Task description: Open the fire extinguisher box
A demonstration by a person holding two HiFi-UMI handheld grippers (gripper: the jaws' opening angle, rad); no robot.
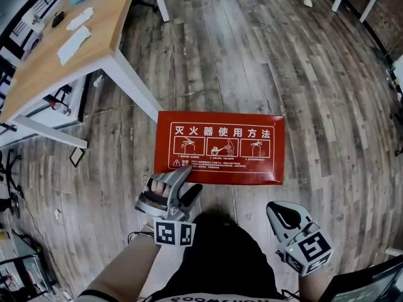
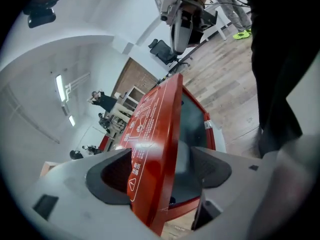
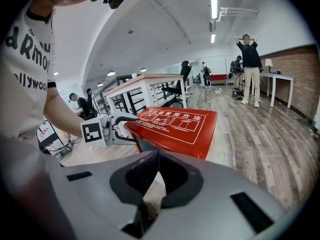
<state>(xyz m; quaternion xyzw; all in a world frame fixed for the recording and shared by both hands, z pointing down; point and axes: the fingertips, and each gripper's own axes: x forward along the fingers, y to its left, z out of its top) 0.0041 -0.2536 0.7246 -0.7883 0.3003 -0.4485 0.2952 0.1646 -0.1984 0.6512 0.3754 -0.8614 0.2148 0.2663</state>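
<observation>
The left claw is clenched on the near edge of the red lid of the fire extinguisher box, which stands on the floor. The right claw is held closed and empty nearby. The lid should be swung upward steadily, with the grip kept firm.

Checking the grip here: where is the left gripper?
Head view, lower left of centre: the left gripper clamps the near left edge of the red lid, near the table.
</observation>
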